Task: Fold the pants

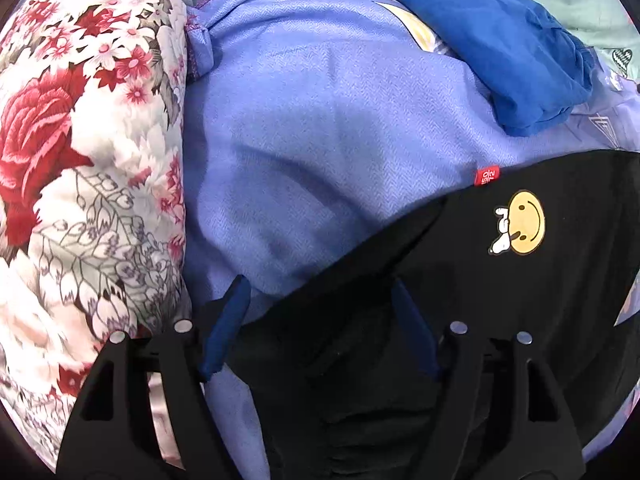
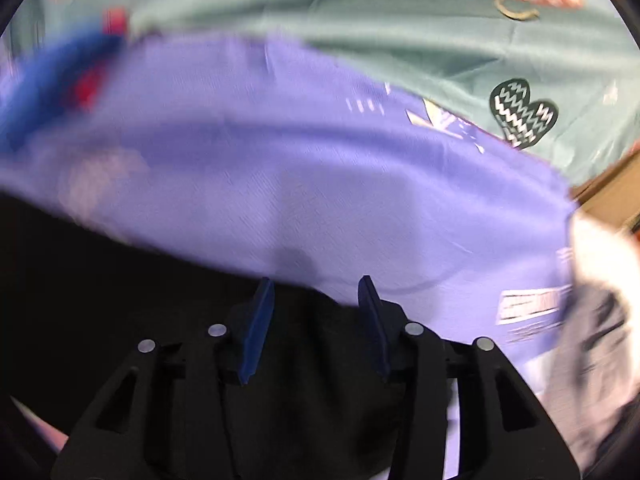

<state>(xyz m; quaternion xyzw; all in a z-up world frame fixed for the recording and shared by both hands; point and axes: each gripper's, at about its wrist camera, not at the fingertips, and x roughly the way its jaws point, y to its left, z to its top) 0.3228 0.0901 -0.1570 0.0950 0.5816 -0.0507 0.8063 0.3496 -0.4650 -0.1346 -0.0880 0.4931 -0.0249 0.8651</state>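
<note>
The black pants (image 1: 500,280) are lying on the purple sheet (image 1: 320,120), toward its near edge. There's a smiley patch (image 1: 524,222) facing up, and a folded flap runs diagonally across the left view.

My guess is the step right now is grabbing an edge for the next fold. To do it clean, I'd pinch only the top layer right at the hem with both sides level, then carry it over flat so no purple sheet comes along.

The left gripper (image 1: 320,300) is spread wide with nothing pinched. One finger (image 1: 228,328) is over the sheet, the other over the pants. The right gripper (image 2: 314,300) is parted too, a bit narrower, sitting at the pants' far edge (image 2: 280,360). That view is blurry, so I can't tell if it's touching.

A floral quilt (image 1: 80,160) bunches along the sheet's left edge, and there's a blue garment (image 1: 500,52) at the far right.
</note>
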